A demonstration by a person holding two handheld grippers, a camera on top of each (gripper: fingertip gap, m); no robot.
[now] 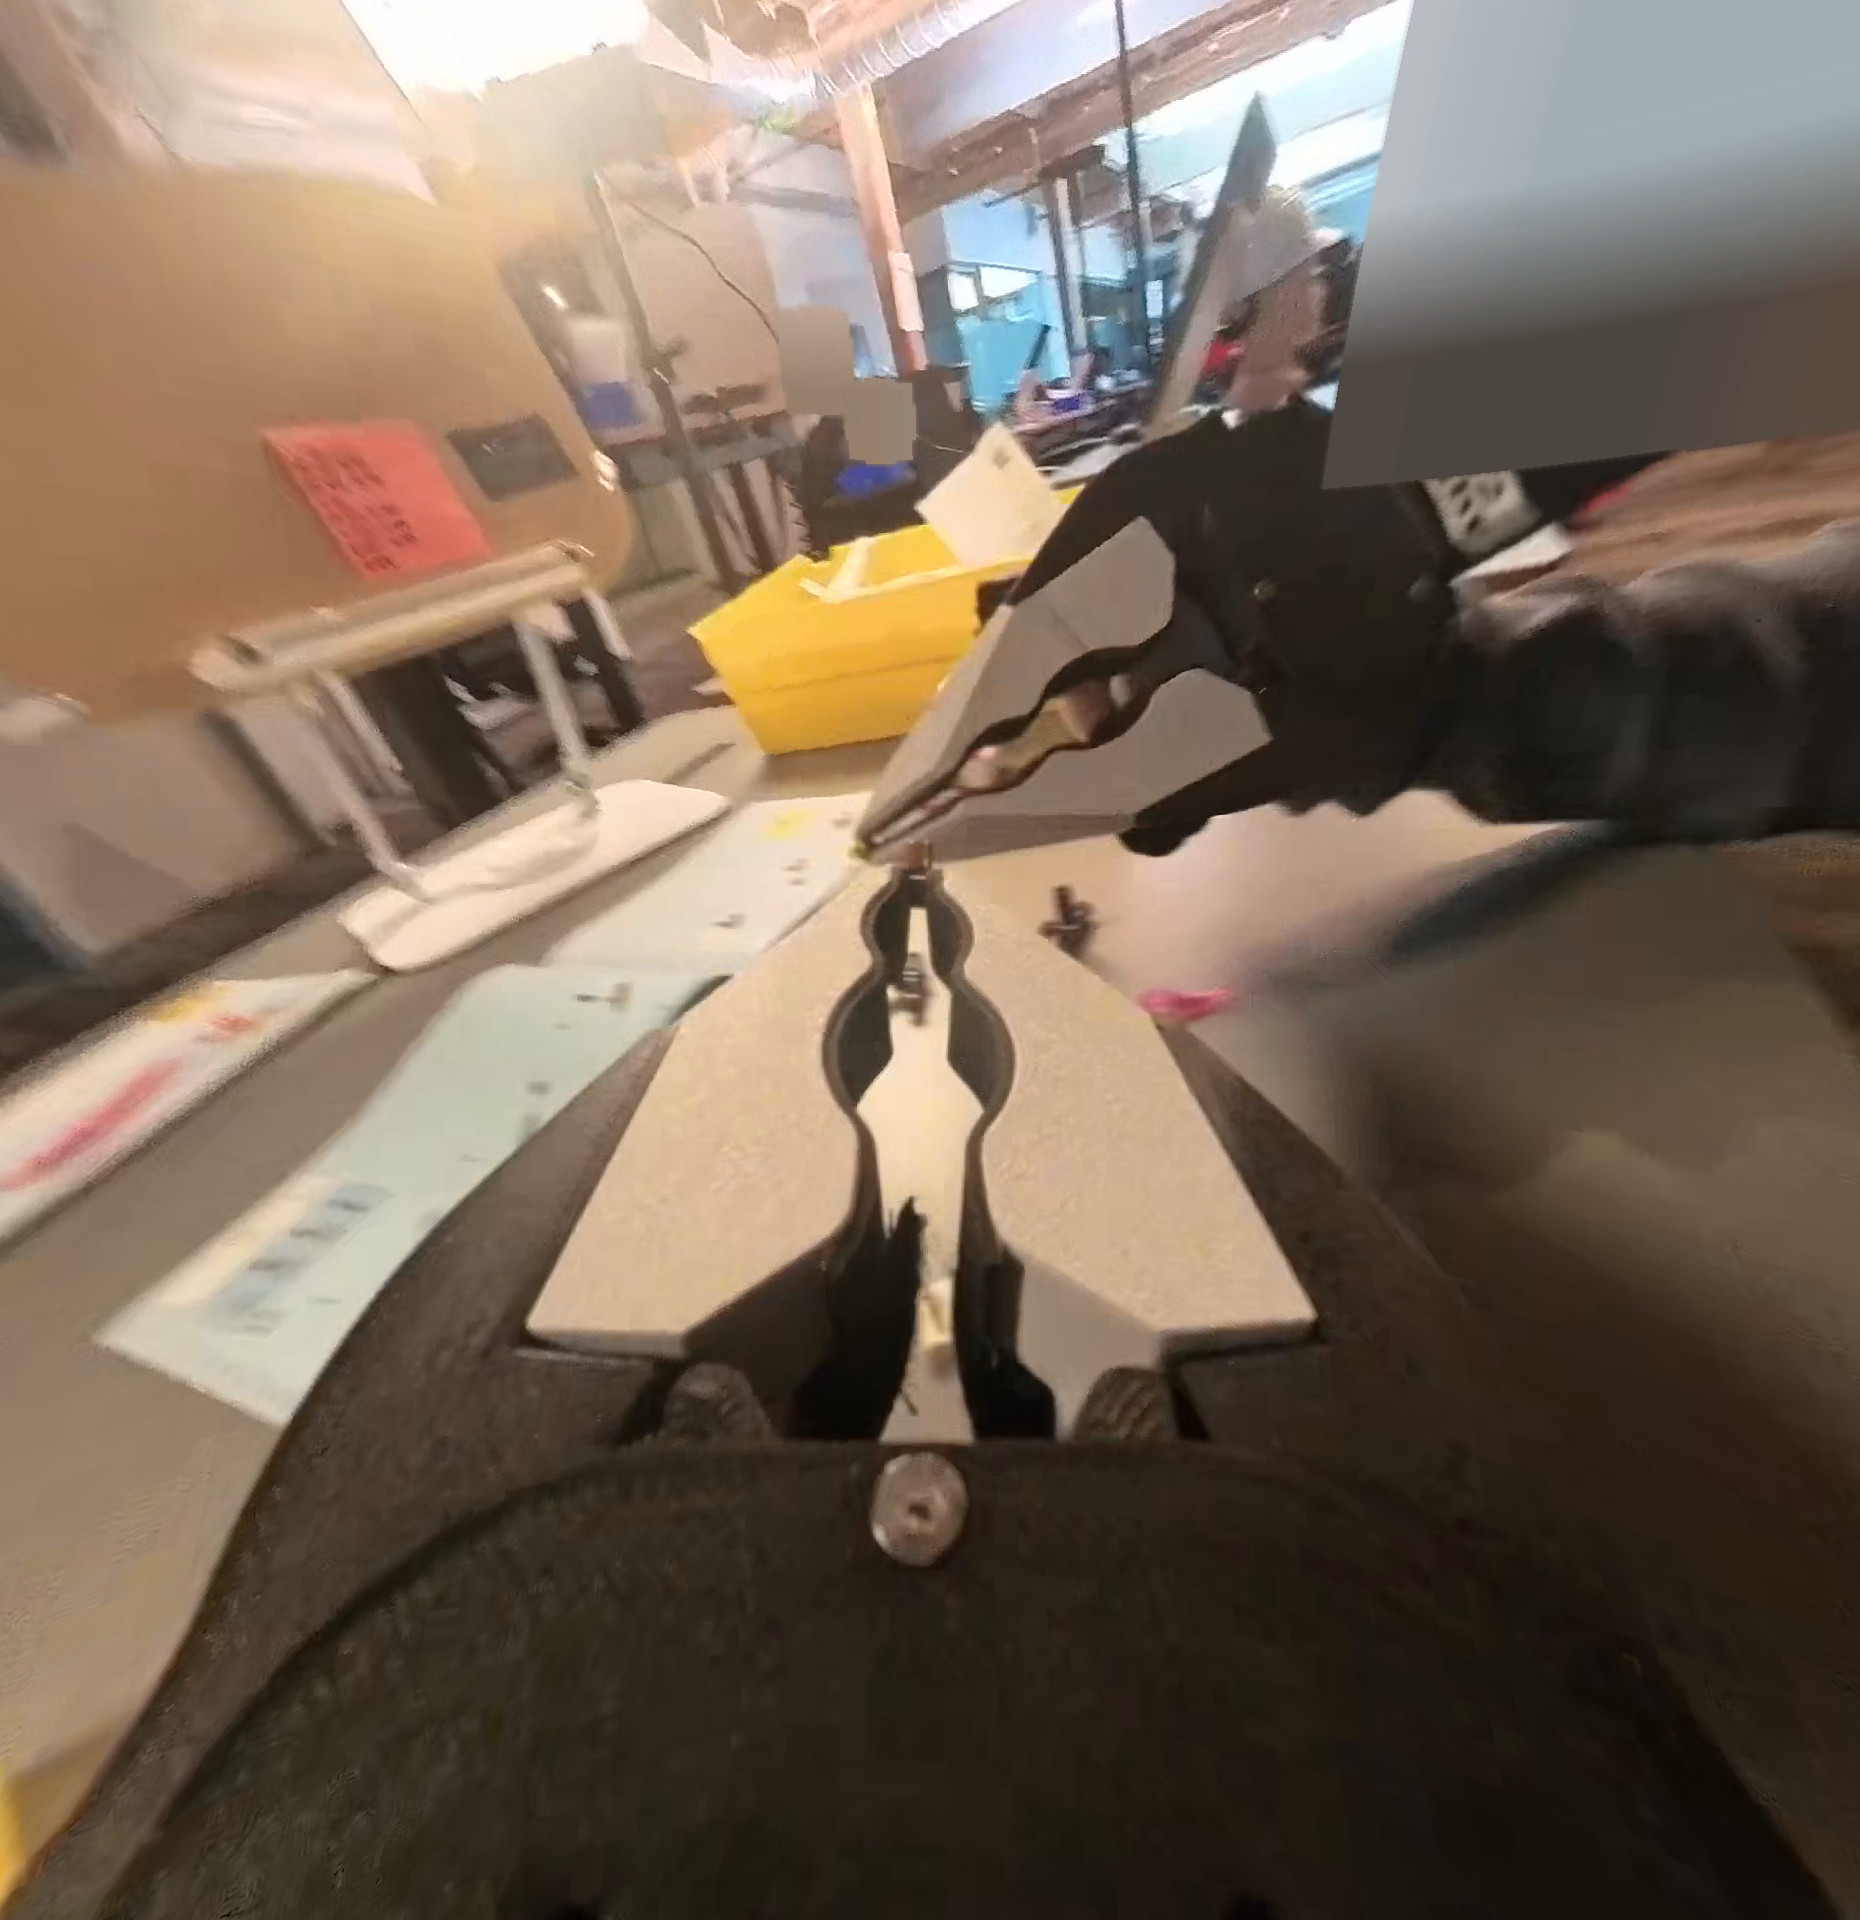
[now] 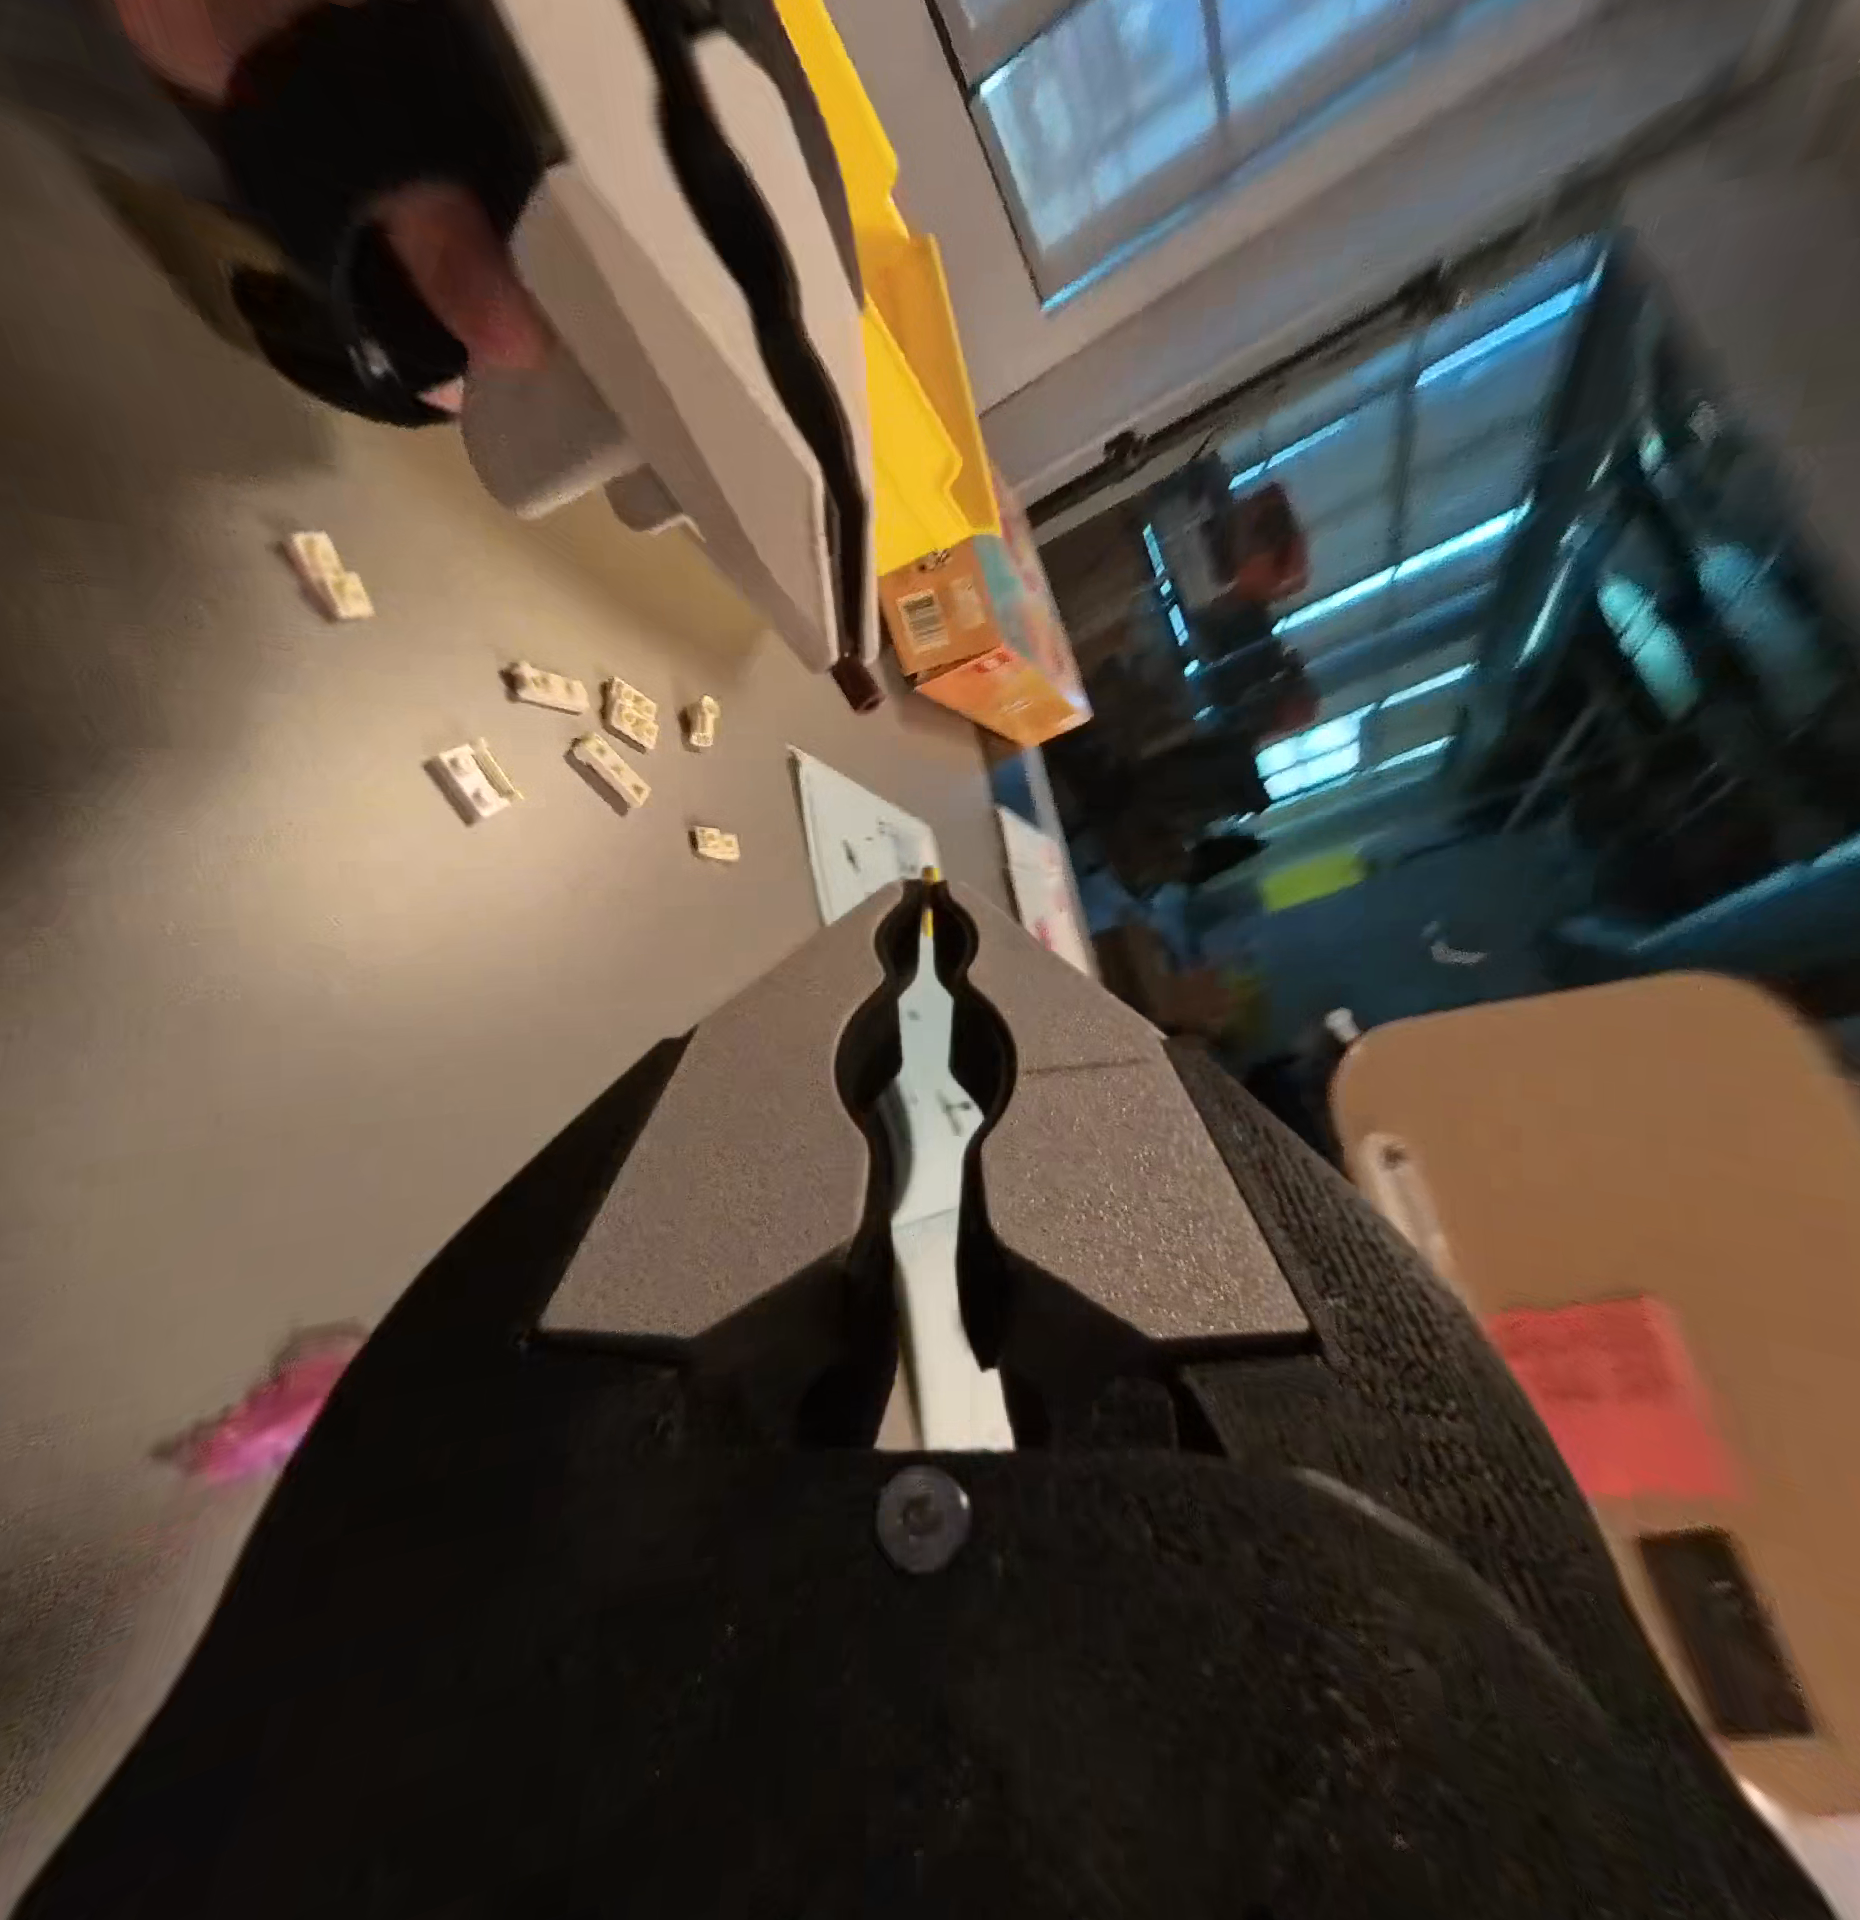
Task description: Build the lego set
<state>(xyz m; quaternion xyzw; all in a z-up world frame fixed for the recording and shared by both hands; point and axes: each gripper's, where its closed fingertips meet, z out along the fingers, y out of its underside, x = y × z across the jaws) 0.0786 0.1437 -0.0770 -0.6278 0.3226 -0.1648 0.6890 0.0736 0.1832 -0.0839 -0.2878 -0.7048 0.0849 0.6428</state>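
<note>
My left gripper (image 1: 918, 881) is shut on a small dark brown piece (image 1: 915, 856) that sticks out past its tips. The right wrist view shows the same gripper (image 2: 851, 652) at the top, with the brown piece (image 2: 856, 688) at its tips. My right gripper (image 2: 928, 889) is shut on a tiny yellow piece (image 2: 931, 876). In the left wrist view it (image 1: 872, 844) comes in from the right, a gloved hand (image 1: 1632, 707) holding it. Its tips, with the yellow bit (image 1: 858, 852), sit right by the brown piece above the grey table (image 2: 230, 987). I cannot tell whether the two pieces touch.
Several small white bricks (image 2: 604, 727) lie on the table. A yellow bin (image 1: 843, 644) and an orange box (image 2: 993, 675) stand behind. Pale paper sheets (image 1: 406, 1122), a white stand base (image 1: 531, 862), a small black part (image 1: 1071, 920) and a pink scrap (image 1: 1186, 1003) lie around. Across from one pair of fingers to the other is roughly 4 centimetres.
</note>
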